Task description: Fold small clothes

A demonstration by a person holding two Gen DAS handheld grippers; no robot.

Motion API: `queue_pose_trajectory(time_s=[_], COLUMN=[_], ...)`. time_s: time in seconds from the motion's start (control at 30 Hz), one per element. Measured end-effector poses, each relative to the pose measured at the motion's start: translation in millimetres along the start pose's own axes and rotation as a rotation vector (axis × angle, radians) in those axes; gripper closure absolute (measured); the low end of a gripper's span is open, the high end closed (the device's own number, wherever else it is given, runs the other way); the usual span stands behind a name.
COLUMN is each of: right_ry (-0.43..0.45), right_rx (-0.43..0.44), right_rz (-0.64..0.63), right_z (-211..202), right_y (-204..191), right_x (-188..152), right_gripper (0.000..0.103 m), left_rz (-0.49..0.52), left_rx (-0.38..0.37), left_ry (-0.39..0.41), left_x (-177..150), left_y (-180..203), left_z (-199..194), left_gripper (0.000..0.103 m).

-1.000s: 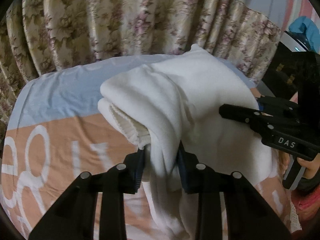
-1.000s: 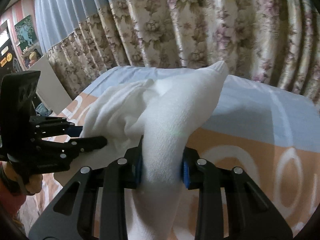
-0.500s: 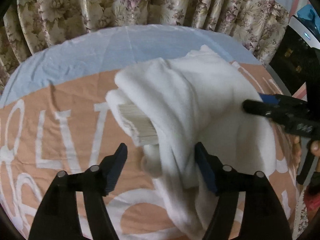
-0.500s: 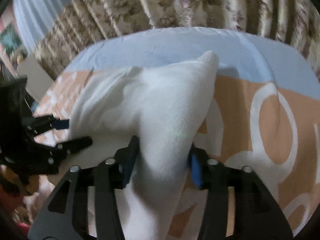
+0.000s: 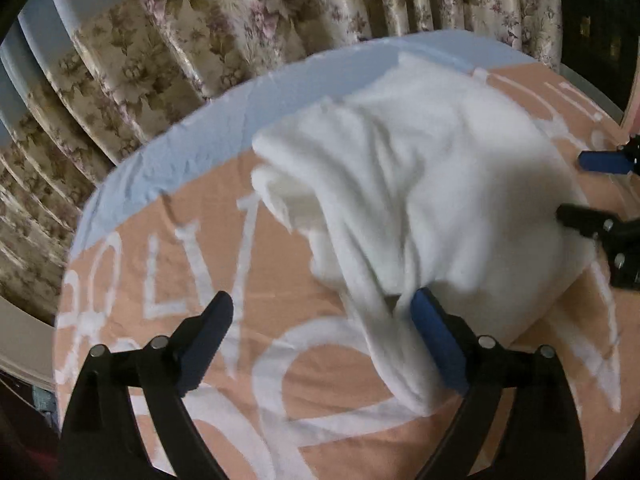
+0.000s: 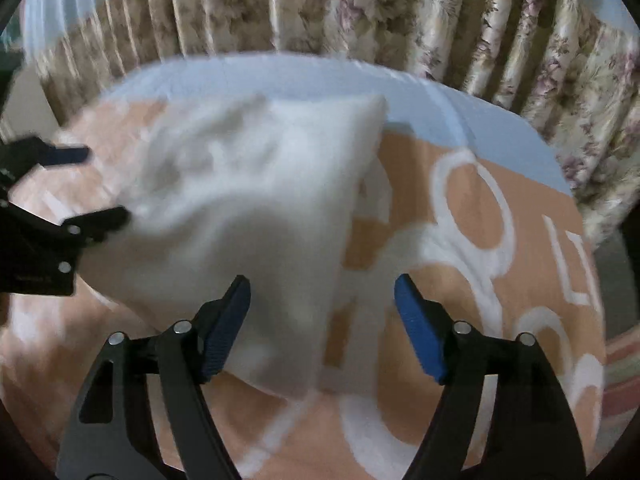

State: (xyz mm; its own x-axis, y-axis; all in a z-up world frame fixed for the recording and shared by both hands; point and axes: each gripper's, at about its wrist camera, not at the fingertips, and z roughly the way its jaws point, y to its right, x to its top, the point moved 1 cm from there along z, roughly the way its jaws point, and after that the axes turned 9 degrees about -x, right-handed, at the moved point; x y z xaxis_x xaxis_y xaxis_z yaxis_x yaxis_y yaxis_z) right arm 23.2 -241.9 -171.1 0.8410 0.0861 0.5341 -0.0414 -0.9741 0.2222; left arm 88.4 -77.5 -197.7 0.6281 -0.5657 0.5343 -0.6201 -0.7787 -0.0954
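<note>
A white fleece garment [image 5: 432, 200] lies bunched and folded over on the orange bedspread [image 5: 200, 248]. My left gripper [image 5: 322, 312] stands wide, its jaws still opening; one fold of the garment rests against its right blue pad [image 5: 436, 344], the left pad is clear of it. In the right wrist view the same garment [image 6: 248, 208] lies between the spread fingers of my right gripper [image 6: 322, 300], whose jaws are also opening; its left pad [image 6: 228, 320] touches the cloth, the right pad does not. Each gripper shows at the other view's edge [image 5: 600, 196] [image 6: 56, 192].
The bedspread is orange with large white letters and a pale blue band [image 6: 280, 72] at the far side. Floral curtains [image 5: 280, 12] hang close behind the bed. Dark furniture [image 5: 592, 32] stands at the far right.
Both grippers were shut on the raised garment; they have lowered toward the bed and opened wide. The garment has dropped onto the bedspread and slumped.
</note>
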Motion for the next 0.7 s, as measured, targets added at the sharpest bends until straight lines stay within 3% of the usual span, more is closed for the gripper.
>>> queue_pose_trajectory(time_s=[0.1,0.2,0.27,0.3,0.33,0.43,0.57,0.7], right_ry=[-0.013,0.000,0.038,0.060,0.085,0.145,0.165,0.195], right_rx=[0.041,0.078,0.155,0.184,0.208,0.242,0.179,-0.020], right_rz=[0.067,0.102,0.134,0.151,0.171,0.225,0.324,0.266], right_z=[7.1,-4.1,-23.5,-35.4,-48.6,-82.6,-116.1,-142.8], right_y=[14.1,20.7,24.3,25.8,27.1,25.3,21.7,1.8], right_x=[-10.4,-9.4,-6.5,-4.2,-2.1,1.8,1.9,-4.5], right_gripper=[0.034,0.036,0.035,0.024,0.007,0.003,0.003,0.003], left_rz=[-0.081,-0.111,-0.141,-0.160,-0.190,-0.248,-0.324,-0.356], left_rx=[-0.055,-0.063,-0.065,-0.064,-0.064,-0.037,-0.022,-0.039], left_ry=[0.008,0.032,0.058,0.064,0.072,0.096,0.122,0.136], left_x=[-1.9,-1.9,-3.7,-4.4,-6.2,-12.2,-27.4,-43.1], left_y=[-11.8,-14.2,-15.3,-16.7,-18.8,-20.7,-21.3,-15.4], left_z=[-2.6,-23.5,-45.2,-54.6,-67.3,-95.2,-127.3,-150.5], left_gripper=[0.010,0.011,0.010,0.007,0.005,0.002,0.002,0.002])
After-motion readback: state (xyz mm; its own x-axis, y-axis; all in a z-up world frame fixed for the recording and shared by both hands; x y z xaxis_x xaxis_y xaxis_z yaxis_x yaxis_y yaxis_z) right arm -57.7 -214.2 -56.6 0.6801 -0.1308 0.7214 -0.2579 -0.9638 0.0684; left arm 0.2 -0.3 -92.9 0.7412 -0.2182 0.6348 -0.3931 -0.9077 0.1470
